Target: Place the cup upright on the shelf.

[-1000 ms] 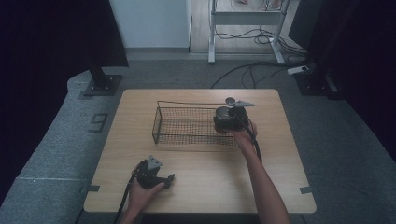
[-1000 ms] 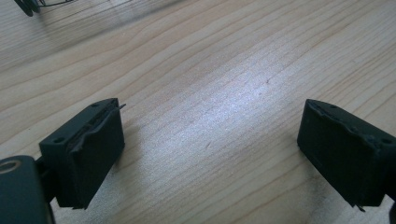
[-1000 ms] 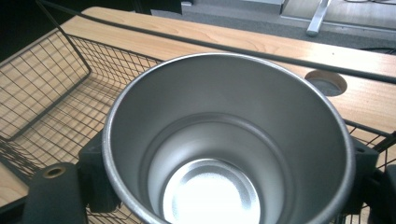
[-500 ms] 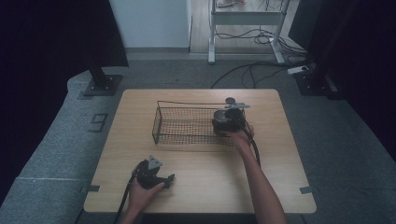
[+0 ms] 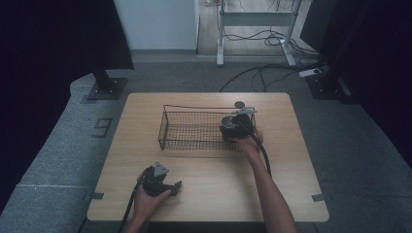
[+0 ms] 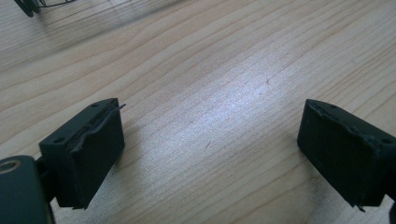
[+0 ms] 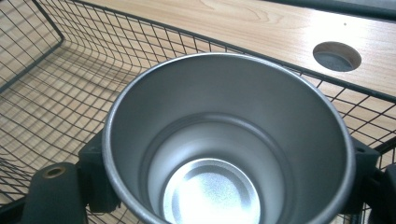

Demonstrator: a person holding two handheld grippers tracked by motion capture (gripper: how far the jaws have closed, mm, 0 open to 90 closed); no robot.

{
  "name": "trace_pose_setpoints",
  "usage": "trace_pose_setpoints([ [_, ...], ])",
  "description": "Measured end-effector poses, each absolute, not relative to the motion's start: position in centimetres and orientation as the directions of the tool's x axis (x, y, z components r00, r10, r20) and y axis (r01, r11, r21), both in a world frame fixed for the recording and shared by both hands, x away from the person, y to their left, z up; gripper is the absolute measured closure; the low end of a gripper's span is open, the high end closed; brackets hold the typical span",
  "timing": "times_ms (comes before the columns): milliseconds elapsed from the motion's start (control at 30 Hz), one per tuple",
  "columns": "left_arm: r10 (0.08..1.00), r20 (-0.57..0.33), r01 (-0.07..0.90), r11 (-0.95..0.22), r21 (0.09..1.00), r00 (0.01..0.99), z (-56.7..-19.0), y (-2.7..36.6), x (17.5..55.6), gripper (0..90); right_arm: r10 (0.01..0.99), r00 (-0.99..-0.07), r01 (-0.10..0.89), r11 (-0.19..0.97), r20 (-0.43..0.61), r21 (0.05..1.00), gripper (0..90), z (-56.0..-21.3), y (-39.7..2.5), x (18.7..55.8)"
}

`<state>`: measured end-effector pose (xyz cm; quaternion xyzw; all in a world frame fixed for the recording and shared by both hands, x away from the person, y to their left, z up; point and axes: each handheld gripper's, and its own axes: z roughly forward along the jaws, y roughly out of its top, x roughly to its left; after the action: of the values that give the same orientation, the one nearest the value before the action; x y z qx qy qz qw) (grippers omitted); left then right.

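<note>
A black wire basket (image 5: 194,128) stands in the middle of the wooden table (image 5: 291,170). My right gripper (image 5: 234,125) hovers over the basket's right end, shut on a metal cup (image 7: 224,140) whose open mouth faces the camera in the right gripper view; the basket's mesh (image 7: 70,79) lies behind and below it. The cup looks empty. Near the table's front left, my left gripper (image 5: 163,182) rests low over the bare wood, open, with nothing between its jaws in the left gripper view (image 6: 210,144).
A round hole (image 7: 336,56) is cut in the tabletop just beyond the basket's right end. Grey floor, cables and stand legs surround the table. A strip of the basket's corner (image 6: 28,7) shows far ahead of the left gripper.
My right gripper has lowered with the cup, down toward the right end of the basket. The left gripper has stayed in place.
</note>
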<state>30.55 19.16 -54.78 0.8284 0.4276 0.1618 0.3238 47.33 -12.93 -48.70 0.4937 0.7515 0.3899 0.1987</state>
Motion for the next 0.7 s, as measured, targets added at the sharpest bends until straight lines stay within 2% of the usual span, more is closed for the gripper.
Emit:
trace_pose_setpoints([
  [300,0.813,-0.008,0.603,-0.426,0.674,0.582,-54.78,19.17,30.55,7.3,0.899,-0.436,0.596,0.259,0.036,0.760,18.0,-48.95,-12.63,47.42],
  [700,0.812,-0.008,0.603,-0.426,0.674,0.583,-54.78,19.17,30.55,7.3,0.894,-0.447,0.617,0.275,0.041,0.737,17.9,-49.00,-12.66,47.56],
])
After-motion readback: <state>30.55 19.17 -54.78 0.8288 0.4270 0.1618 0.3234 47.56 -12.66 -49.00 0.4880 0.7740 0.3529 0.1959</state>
